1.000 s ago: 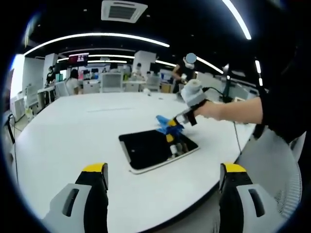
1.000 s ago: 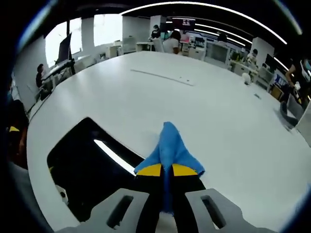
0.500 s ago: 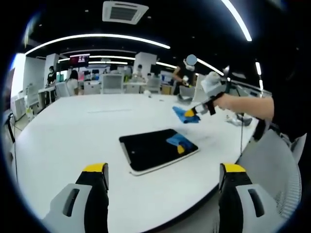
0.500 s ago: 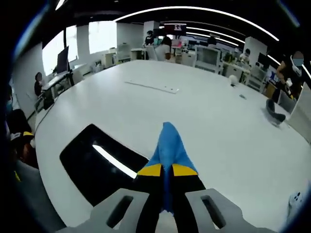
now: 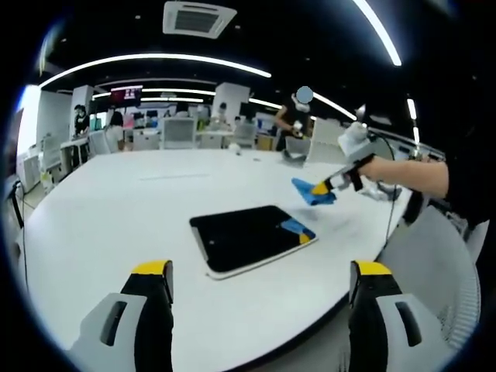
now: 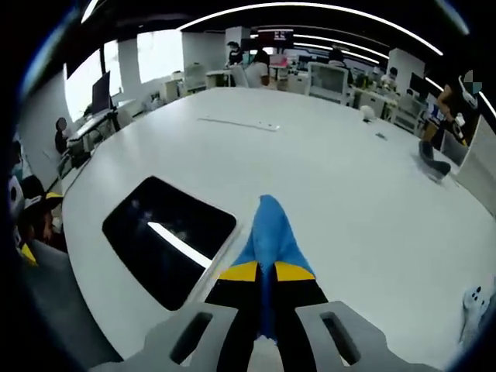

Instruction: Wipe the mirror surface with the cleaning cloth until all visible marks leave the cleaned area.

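A dark rectangular mirror [image 5: 249, 238] with a white rim lies flat on the white table [image 5: 116, 201]. My right gripper [image 5: 321, 188] comes into the left gripper view from the right, shut on a blue cleaning cloth [image 5: 310, 191], held above the table just past the mirror's far right corner. In the right gripper view the cloth [image 6: 268, 236] sticks out between the shut yellow tips of my right gripper [image 6: 265, 271], with the mirror [image 6: 169, 236] to the left. My left gripper [image 5: 260, 279] stands open near the table's front edge, nothing between its jaws.
A long thin white strip [image 6: 239, 123] lies farther out on the table. A dark object [image 6: 435, 165] and a small white thing [image 6: 366, 113] rest near the far edge. Desks, chairs and several people fill the office behind. A person's arm [image 5: 399, 174] reaches in from the right.
My right gripper has lifted the cloth off the mirror and carried it rightward, away past the mirror's edge. The left gripper has stayed still.
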